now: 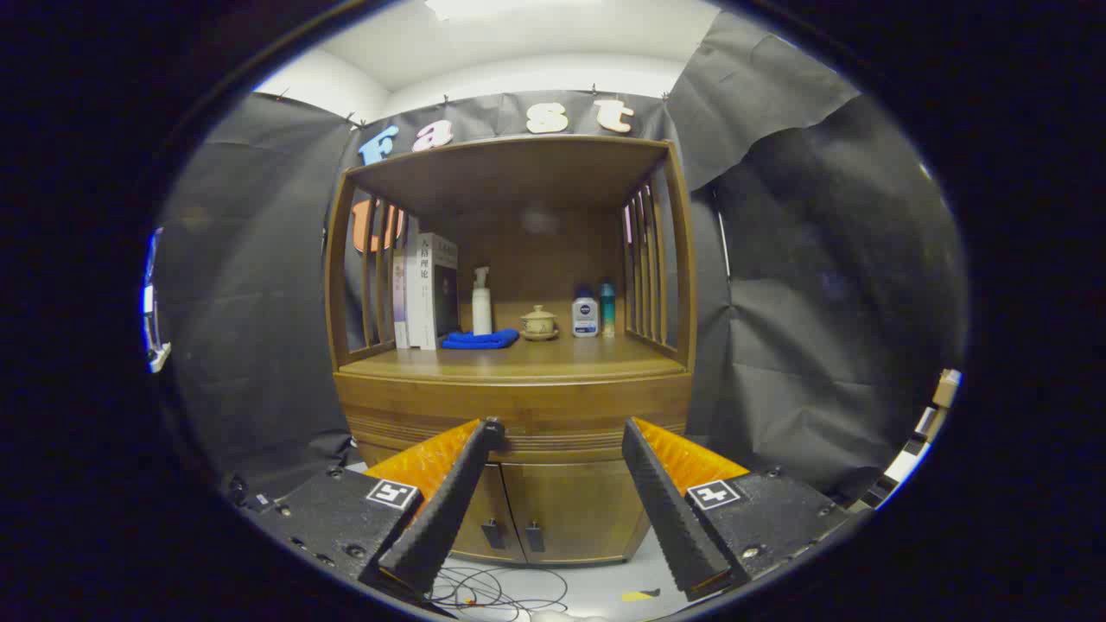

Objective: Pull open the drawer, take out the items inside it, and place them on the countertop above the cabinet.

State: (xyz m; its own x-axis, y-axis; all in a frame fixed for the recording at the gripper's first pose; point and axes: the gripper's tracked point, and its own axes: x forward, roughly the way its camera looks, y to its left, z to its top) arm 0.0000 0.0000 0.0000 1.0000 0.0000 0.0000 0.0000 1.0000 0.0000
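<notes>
**Line up on the drawer front first**

Your gripper (557,432) is spread wide and empty, well back from the cabinet (518,510). The drawer (514,402) sits closed under the countertop (553,356); its handle is hard to make out, perhaps the grooved lower edge. Approach level and centred.

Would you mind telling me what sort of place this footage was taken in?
Likely a staged recording booth, not a home: a wooden cabinet stands against black cloth walls, loose cables lie on the floor, and the open gripper points at it.
</notes>
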